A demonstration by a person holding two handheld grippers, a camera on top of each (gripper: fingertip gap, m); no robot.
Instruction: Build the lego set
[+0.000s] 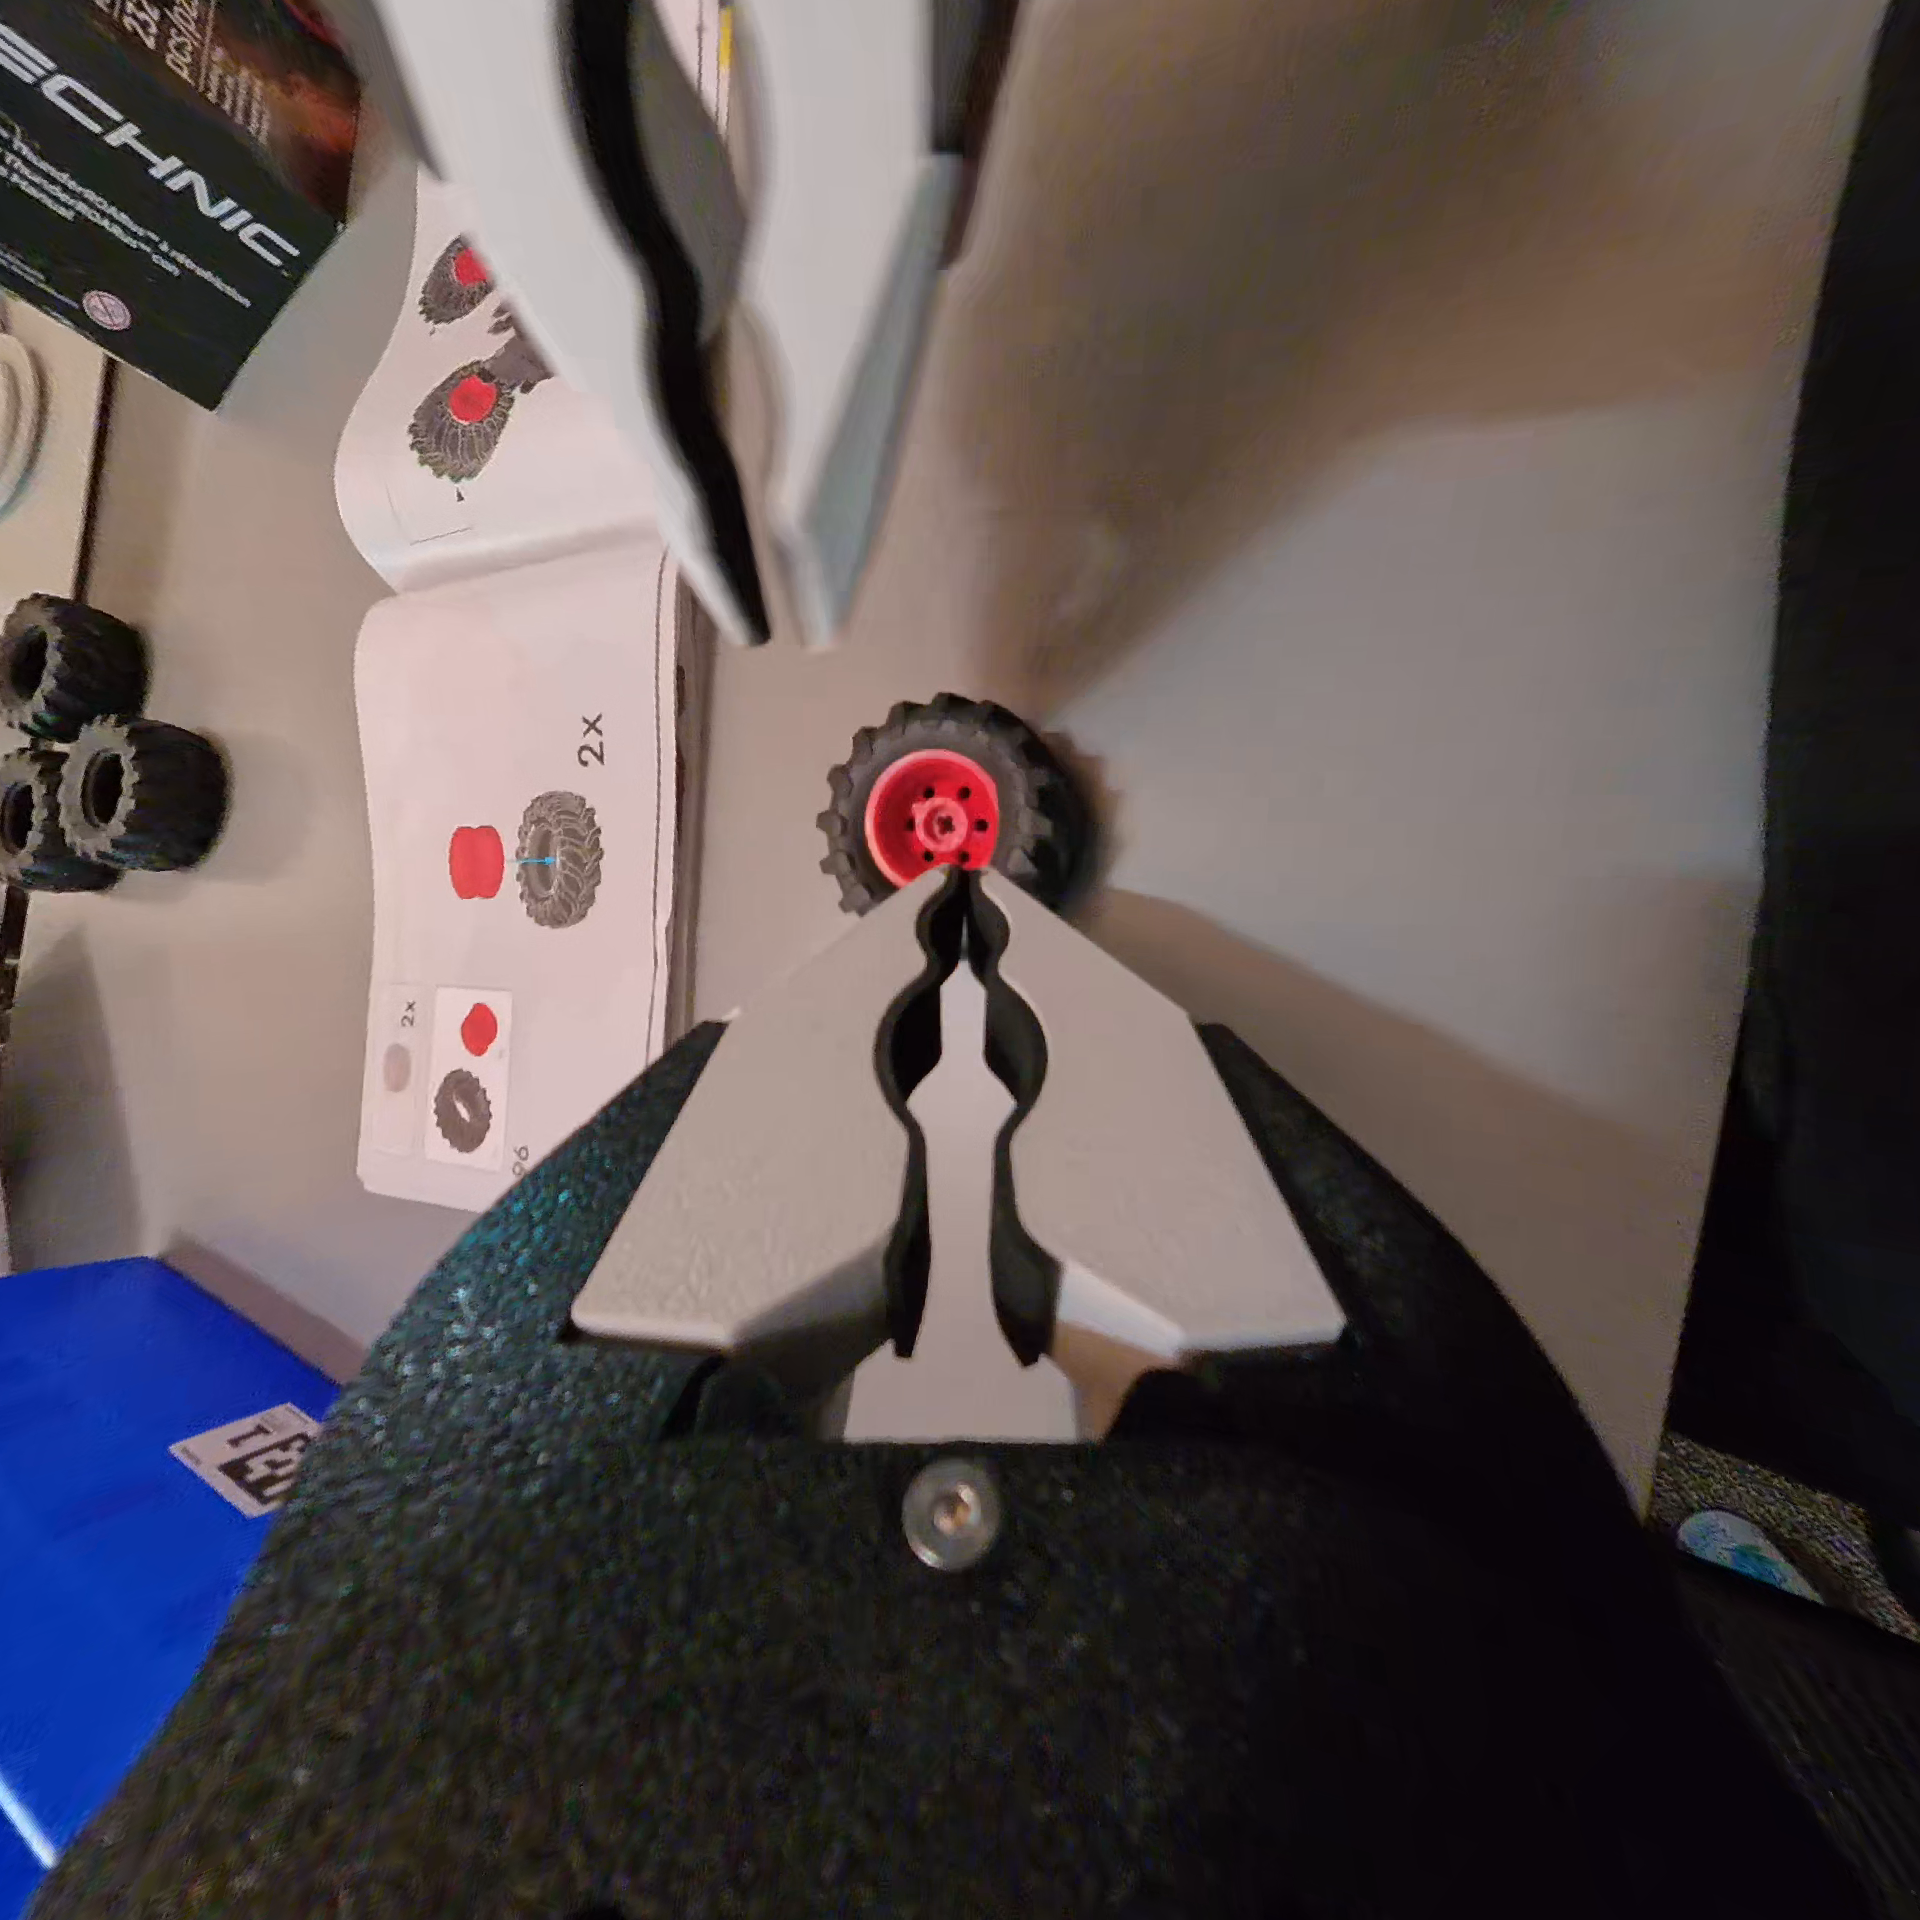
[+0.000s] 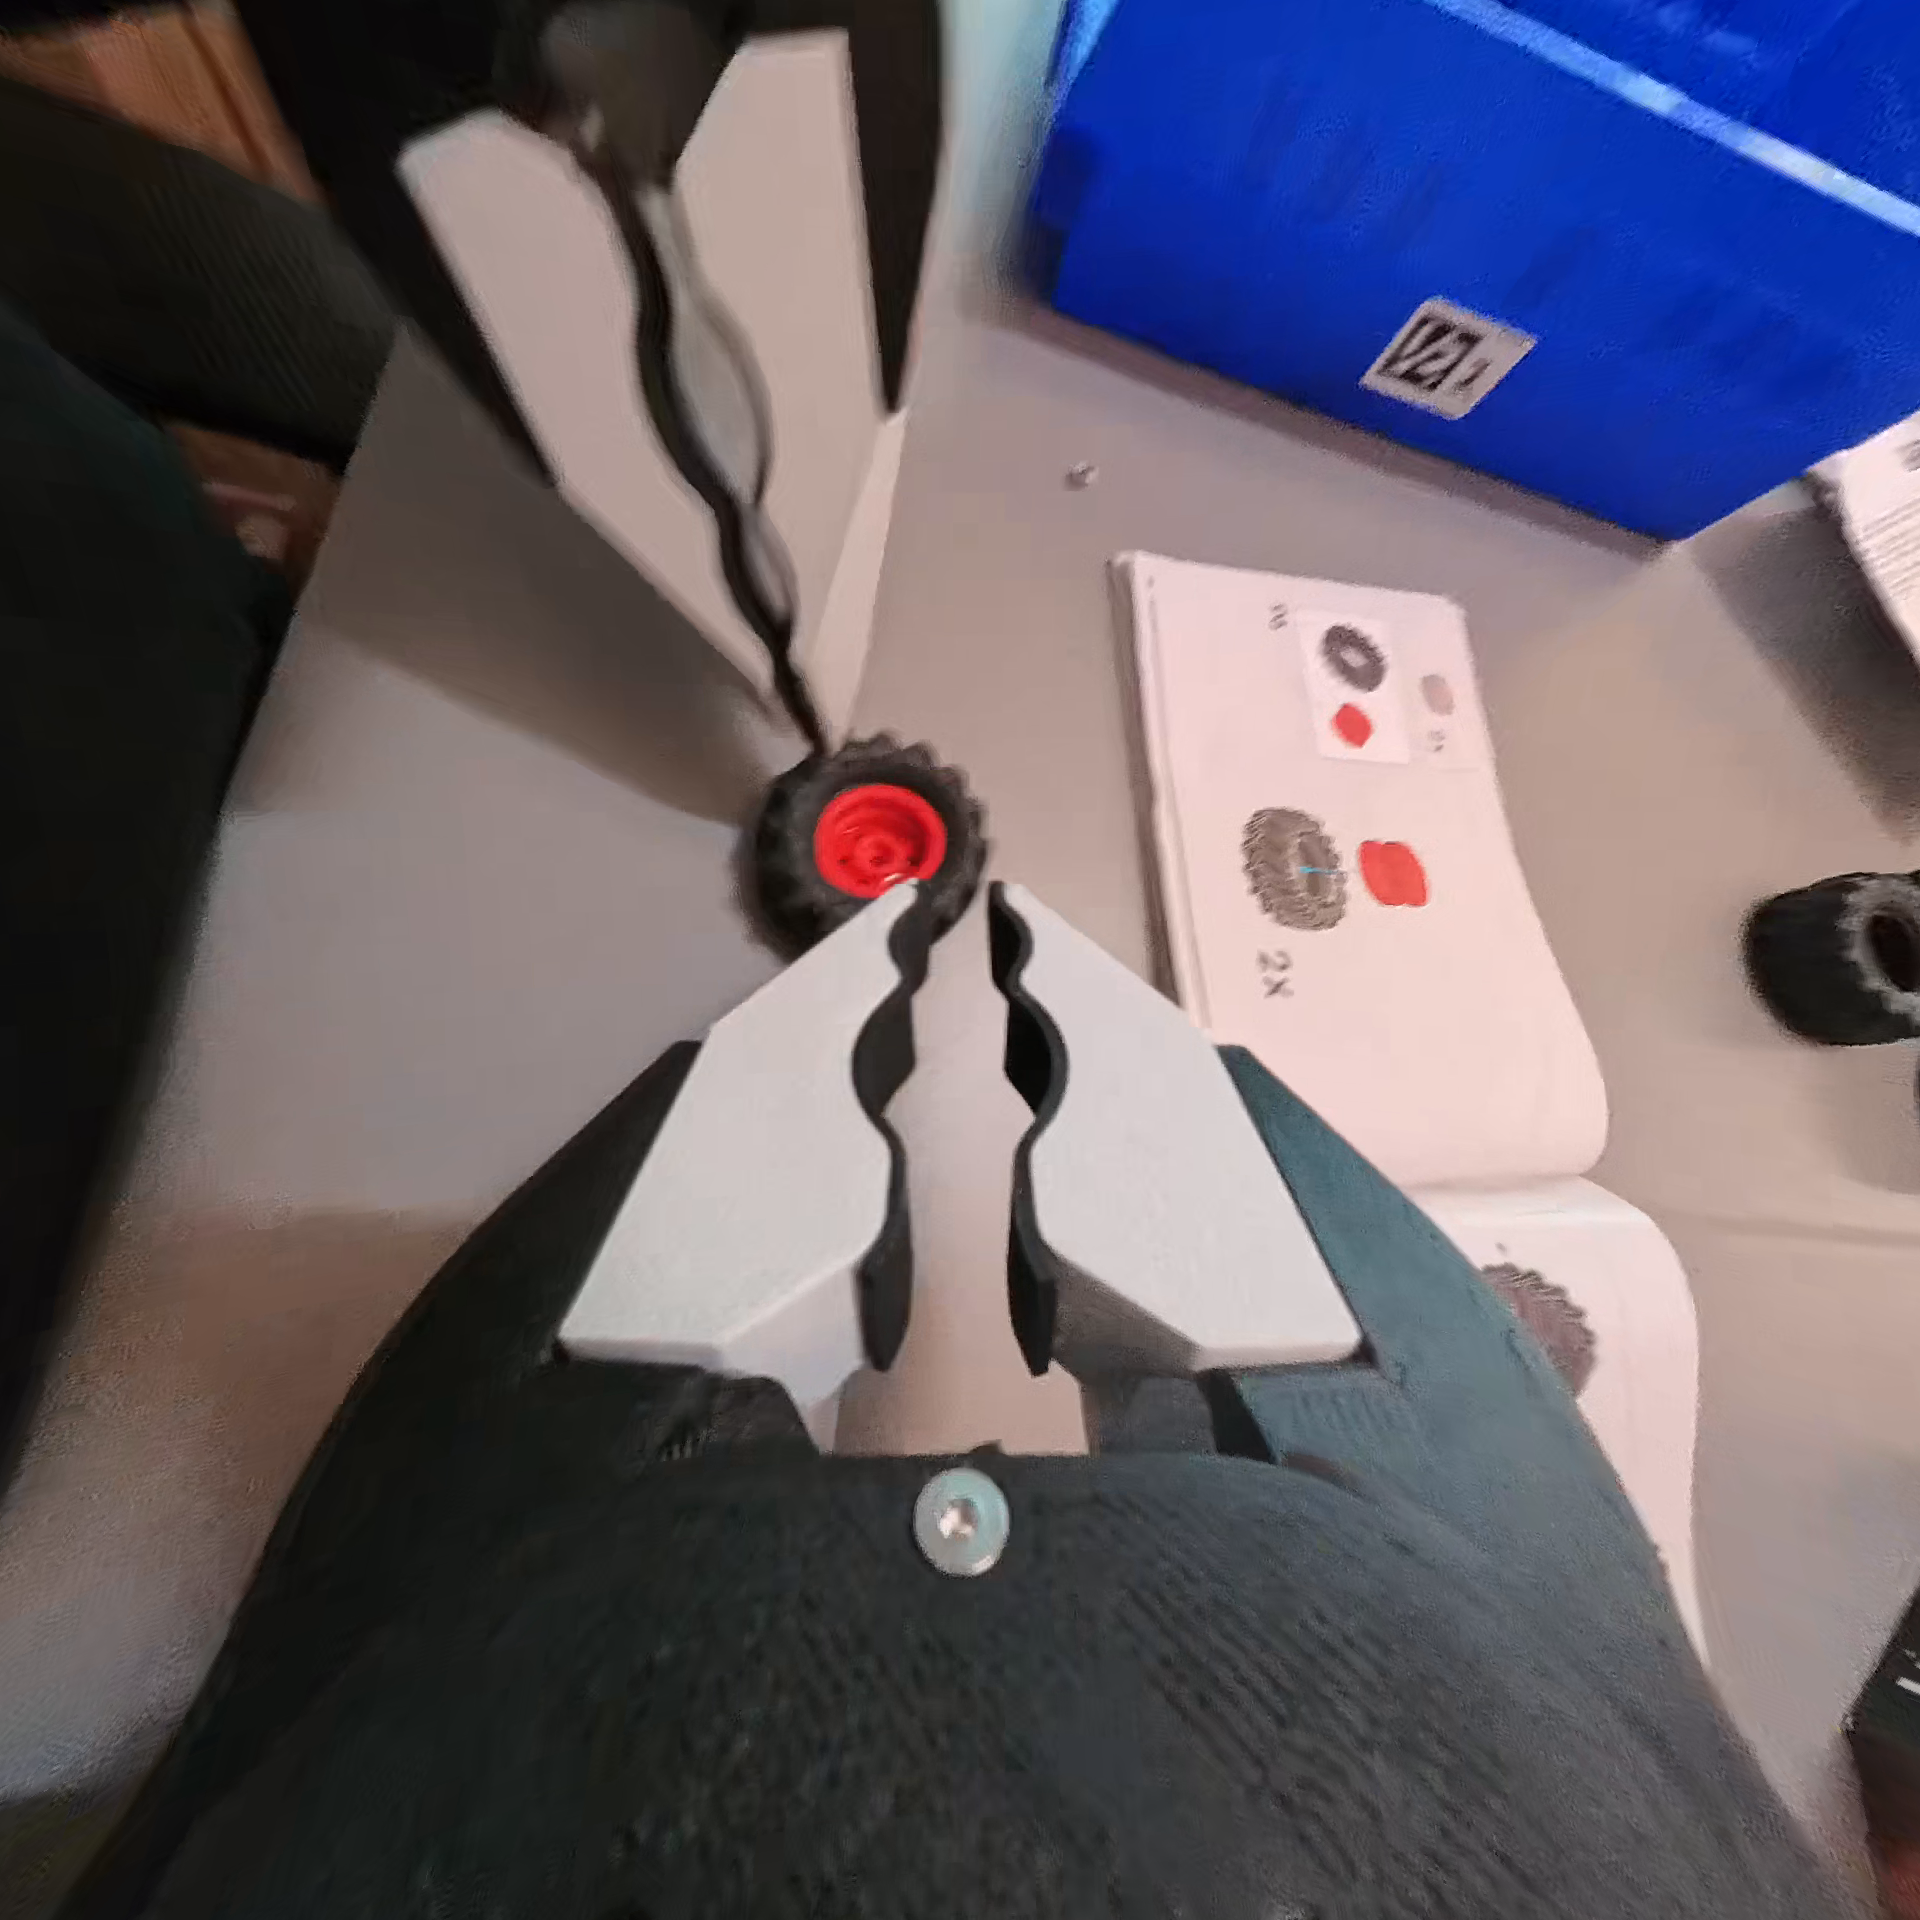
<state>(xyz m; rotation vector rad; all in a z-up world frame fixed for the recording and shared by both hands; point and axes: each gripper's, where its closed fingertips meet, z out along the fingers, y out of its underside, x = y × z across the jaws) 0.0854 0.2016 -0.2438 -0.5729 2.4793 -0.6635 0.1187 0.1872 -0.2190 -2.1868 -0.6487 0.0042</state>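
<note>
A wheel [image 1: 935, 821], a black knobbly tyre on a red rim, is held just above the grey table [image 1: 1351, 675]. My left gripper [image 1: 956, 881] is shut on the tyre's edge. The right wrist view shows the wheel [image 2: 878, 847] from its other side, with the left gripper [image 2: 810, 732] reaching in from above, tips on the tyre. My right gripper [image 2: 954, 896] has its jaws a little apart and empty, its left fingertip [image 2: 904, 909] right at the tyre. In the left wrist view the right gripper [image 1: 784, 629] is blurred, above and left of the wheel.
An open instruction booklet [image 1: 520, 831] [image 2: 1351, 883] lies beside the wheel. Three loose black tyres [image 1: 104, 769] sit beyond it; one shows in the right wrist view [image 2: 1839, 956]. A blue box [image 1: 125, 1455] [image 2: 1455, 208], a black set box [image 1: 156, 187] and a tiny grey piece [image 2: 1081, 475] are nearby. My hands' fingertips stand some 5 cm from each other.
</note>
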